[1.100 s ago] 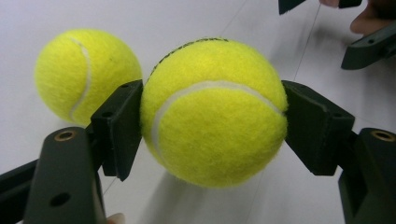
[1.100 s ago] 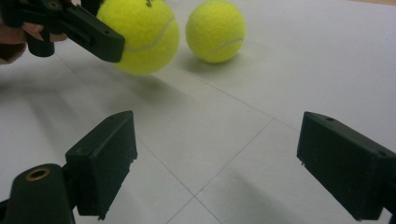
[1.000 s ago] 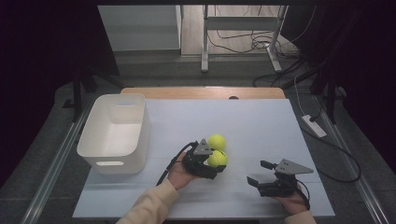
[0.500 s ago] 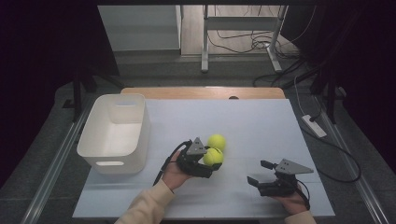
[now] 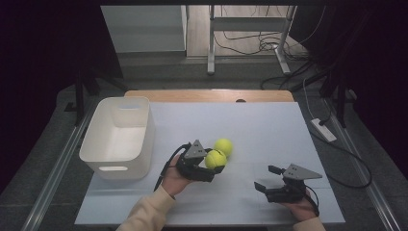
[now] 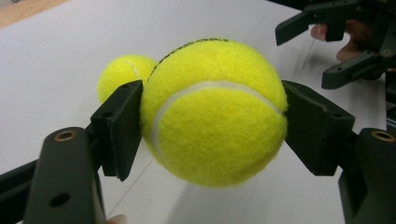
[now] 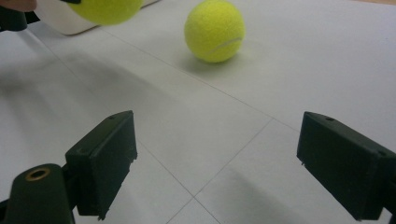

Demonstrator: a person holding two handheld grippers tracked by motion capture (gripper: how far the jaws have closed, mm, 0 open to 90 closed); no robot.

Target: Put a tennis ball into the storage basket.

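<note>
1. White bin [image 5: 118, 137]: stands at the table's [image 5: 269, 125] left edge, open side up, empty as far as can be seen.
2. Left gripper [image 5: 214, 163]: near the table's middle, just right of the bin, pinching the held tennis ball [image 6: 215, 112] clear of the surface. Judged next move: carry it leftward; the bin lies directly to this gripper's left.
3. Second tennis ball [image 5: 223, 147]: on the table just beyond the held one.
4. Right gripper [image 5: 266, 179]: near the front right edge, spread, holding nothing.
</note>
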